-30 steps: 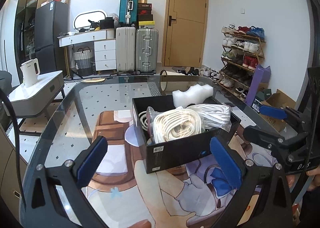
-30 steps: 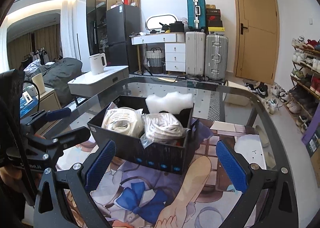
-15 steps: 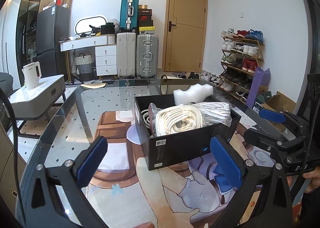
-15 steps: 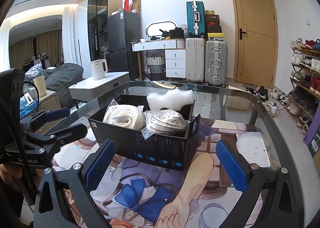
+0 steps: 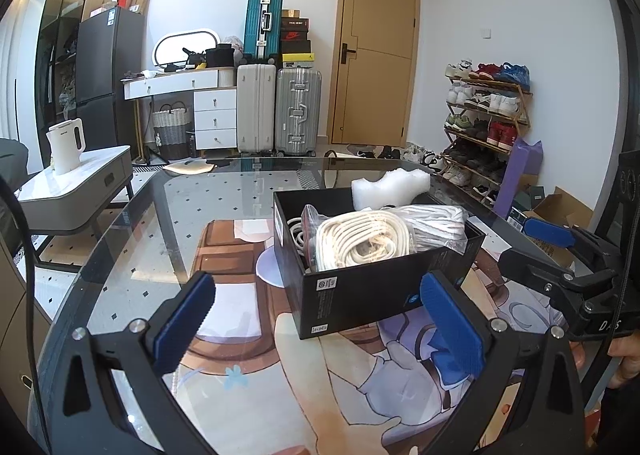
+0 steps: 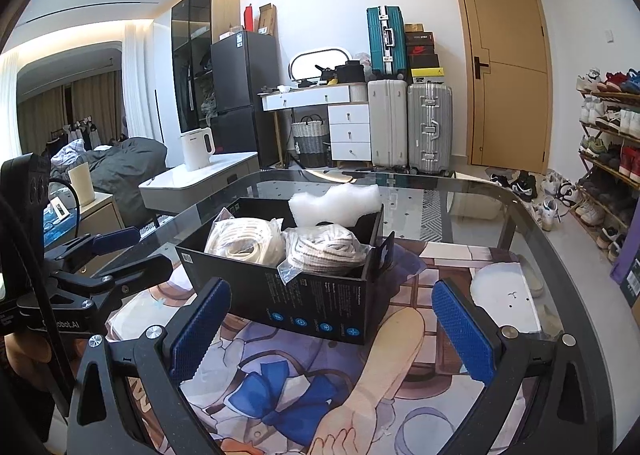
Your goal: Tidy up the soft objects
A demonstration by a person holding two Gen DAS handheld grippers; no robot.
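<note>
Left wrist view: the left gripper [image 5: 320, 319] hangs spread wide above the table [image 5: 160, 223], nothing between its ribbed blue pads [image 5: 184, 321]. Ahead sits the box [image 5: 360, 291], a black cardboard carton, open-topped, one corner turned toward the camera, resting on a printed mat [image 5: 248, 335] under or on the glass. Inside it, a coil of cream rope [image 5: 360, 241] in a clear bag fills the near side, and a second white bundle [image 5: 436, 221] lies beside it to the right. A lump of white foam [image 5: 390, 189] rests at the box's far rim. Bare glass runs left of the box to the rounded table edge. The right gripper [image 5: 548, 251] hovers just right of the box, also open.

Right wrist view: the right gripper [image 6: 332, 329] is spread and empty, its pads [image 6: 460, 329] dimpled. The box [image 6: 312, 303] stands just beyond them, a long side facing the camera. The rope [image 6: 244, 241] sits left and the bundle [image 6: 324, 249] right, both bagged, touching. The foam [image 6: 336, 201] leans at the back corner. Open mat [image 6: 440, 295] lies right of the box up to the curved table [image 6: 568, 255] rim. The left gripper [image 6: 116, 251] is near the box's left end.
</note>
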